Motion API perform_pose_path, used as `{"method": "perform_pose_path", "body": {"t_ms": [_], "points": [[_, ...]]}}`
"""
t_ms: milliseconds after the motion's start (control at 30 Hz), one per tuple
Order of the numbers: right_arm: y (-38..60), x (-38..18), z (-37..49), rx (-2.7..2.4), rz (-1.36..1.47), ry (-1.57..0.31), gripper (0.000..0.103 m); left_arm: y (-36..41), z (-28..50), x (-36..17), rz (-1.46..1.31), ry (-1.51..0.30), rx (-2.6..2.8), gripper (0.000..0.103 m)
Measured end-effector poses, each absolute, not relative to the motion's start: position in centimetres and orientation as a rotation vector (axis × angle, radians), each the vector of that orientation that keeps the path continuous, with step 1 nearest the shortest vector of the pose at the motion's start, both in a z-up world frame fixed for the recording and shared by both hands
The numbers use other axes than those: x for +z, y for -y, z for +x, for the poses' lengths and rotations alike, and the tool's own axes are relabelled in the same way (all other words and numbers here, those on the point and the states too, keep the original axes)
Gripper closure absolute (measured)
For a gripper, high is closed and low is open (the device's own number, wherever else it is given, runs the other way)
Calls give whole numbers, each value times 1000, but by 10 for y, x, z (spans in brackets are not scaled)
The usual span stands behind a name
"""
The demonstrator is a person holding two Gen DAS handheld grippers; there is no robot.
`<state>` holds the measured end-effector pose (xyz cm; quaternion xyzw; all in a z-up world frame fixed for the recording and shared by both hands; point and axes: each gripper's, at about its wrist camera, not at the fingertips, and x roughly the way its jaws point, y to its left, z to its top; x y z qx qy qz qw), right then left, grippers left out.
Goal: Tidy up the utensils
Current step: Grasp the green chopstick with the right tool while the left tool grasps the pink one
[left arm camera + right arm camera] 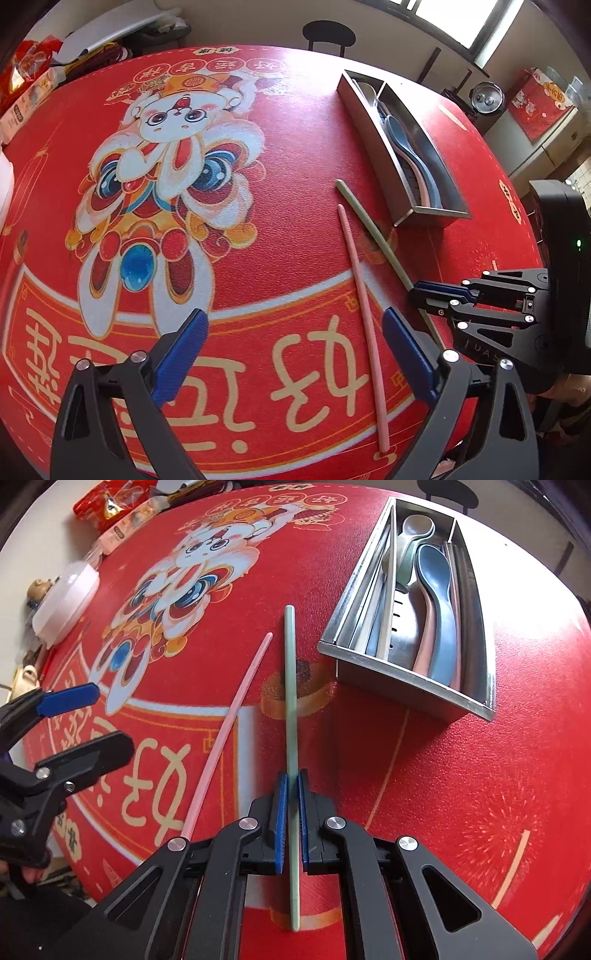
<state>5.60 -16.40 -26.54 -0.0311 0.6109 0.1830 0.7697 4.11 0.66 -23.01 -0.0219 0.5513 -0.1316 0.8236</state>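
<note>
A green chopstick (290,686) lies on the red table mat, and my right gripper (291,794) is shut on it near its near end. It also shows in the left wrist view (373,230), with the right gripper (424,295) at its lower end. A pink chopstick (364,314) lies loose on the mat, just inside the right finger of my open, empty left gripper (295,354). It also shows in the right wrist view (225,734). A steel utensil tray (476,698) holds spoons and chopsticks at the right; it also shows in the left wrist view (373,122).
A white lidded container (66,598) and red snack packets (110,502) stand at the mat's left edge. My left gripper (70,716) shows at the left of the right wrist view. A black chair (328,35) stands beyond the table.
</note>
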Motion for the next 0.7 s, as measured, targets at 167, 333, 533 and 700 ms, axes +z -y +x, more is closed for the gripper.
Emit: {"method": "perform_pose_path", "body": {"t_ms": [167,333,533,700], "points": [[176,-267,55,425,-19,-1331,97,25,33,-242,-10,-1201,-317,35],[183,-268,53,446,5,-1331,97,44,31,-253,11,-1222,-315,49],[188,-269,52,468,34,-1326,97,48,34,-258,25,-1230,-281,65],[192,-270,52,478,68,-1328,97,52,35,-259,102,-1214,-240,86]]}}
